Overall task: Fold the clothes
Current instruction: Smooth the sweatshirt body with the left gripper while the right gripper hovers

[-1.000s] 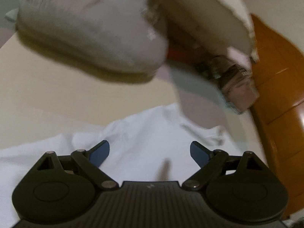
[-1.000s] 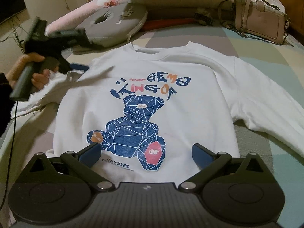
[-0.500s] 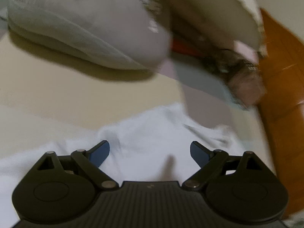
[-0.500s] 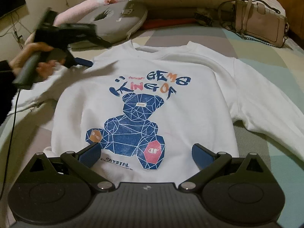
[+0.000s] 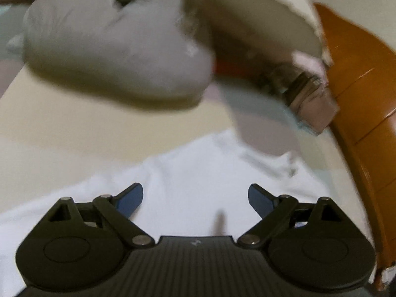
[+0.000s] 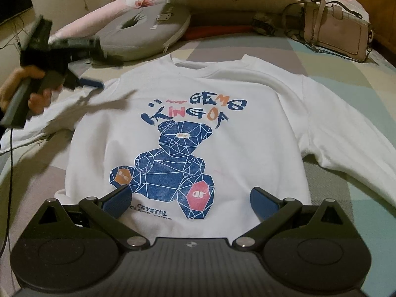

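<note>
- Since a second ago, seen from my right wrist, my left gripper (image 6: 91, 83) has lifted off the sleeve and gone further toward the shoulder of the sweatshirt (image 6: 198, 113); its shadow now reaches the letters.
- Left wrist view: my left gripper (image 5: 195, 198) has its jaws spread wide, nothing between them, white sweatshirt (image 5: 198, 185) cloth below. A grey ring cushion (image 5: 111, 49) and a pillow (image 5: 259, 24) lie beyond, blurred, with a wooden headboard (image 5: 358, 99) at the right.
- Right wrist view: my right gripper (image 6: 190, 200) hangs over the hem, jaws spread, pinching nothing. The sweatshirt lies flat, print up, on the bed (image 6: 346, 69), both sleeves stretched outward. My left hand (image 6: 29, 91) holds the other gripper just above the near shoulder. A pink handbag (image 6: 334, 29) sits at the far right, the ring cushion (image 6: 148, 32) beyond the collar.
</note>
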`<state>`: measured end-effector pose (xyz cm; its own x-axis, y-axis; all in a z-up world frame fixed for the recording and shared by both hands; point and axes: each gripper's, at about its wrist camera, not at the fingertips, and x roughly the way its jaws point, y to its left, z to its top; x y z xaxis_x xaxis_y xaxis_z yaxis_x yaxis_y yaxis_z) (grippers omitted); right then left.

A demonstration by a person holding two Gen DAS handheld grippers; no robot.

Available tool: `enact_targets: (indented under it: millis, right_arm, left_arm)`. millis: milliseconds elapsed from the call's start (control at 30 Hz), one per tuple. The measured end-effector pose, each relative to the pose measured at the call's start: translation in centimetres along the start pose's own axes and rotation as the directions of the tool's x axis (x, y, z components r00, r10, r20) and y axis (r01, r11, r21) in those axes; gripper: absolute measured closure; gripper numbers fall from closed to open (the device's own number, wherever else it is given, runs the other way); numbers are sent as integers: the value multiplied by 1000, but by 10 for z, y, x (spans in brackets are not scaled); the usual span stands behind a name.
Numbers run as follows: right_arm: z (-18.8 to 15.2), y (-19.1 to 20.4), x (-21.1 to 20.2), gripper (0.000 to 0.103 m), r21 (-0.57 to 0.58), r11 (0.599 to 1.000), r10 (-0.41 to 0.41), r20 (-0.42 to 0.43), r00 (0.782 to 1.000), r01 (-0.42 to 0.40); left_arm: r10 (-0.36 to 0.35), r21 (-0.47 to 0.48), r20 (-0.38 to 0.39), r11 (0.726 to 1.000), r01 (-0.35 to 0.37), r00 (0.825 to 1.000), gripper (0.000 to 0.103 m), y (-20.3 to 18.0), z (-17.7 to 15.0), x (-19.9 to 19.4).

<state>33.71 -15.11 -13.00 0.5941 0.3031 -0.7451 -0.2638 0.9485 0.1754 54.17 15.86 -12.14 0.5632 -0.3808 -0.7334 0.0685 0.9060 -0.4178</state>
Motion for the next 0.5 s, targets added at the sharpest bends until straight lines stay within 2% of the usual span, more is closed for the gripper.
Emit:
enact_targets:
  millis: [67, 133, 167, 233, 333, 433, 500]
  right_arm:
    - [1, 1, 0, 0, -1, 1000, -6, -5, 1000, 6]
    - [1, 2, 0, 0, -7, 1000, -13, -11, 1000, 13]
    - [0, 2, 0, 0, -10, 1000, -16, -12, 1000, 16]
    - [-1, 2, -1, 0, -12, 1000, -17, -11, 1000, 17]
    - [-1, 2, -1, 0, -11, 1000, -14, -8, 1000, 14]
    - [-1, 3, -1, 0, -11, 1000, -18, -9, 1000, 18]
    - [-2, 4, -2, 0, -15, 1000, -21, -6, 1000, 21]
  left_arm:
    - [86, 11, 69, 996, -87, 994, 18, 10, -1, 4]
    - [134, -44, 99, 991, -130, 986, 21, 15, 7, -1]
    - [153, -75, 106, 986, -146, 982, 21, 17, 11, -5]
    - [129, -90, 117, 989, -119, 985, 21, 19, 16, -18]
    - [127, -20, 120, 992, -126, 985, 18, 14, 13, -46]
    - [192, 47, 111, 979, -198, 975, 17, 20, -1, -78]
    - [246, 76, 122, 964, -256, 962, 15, 33, -11, -98]
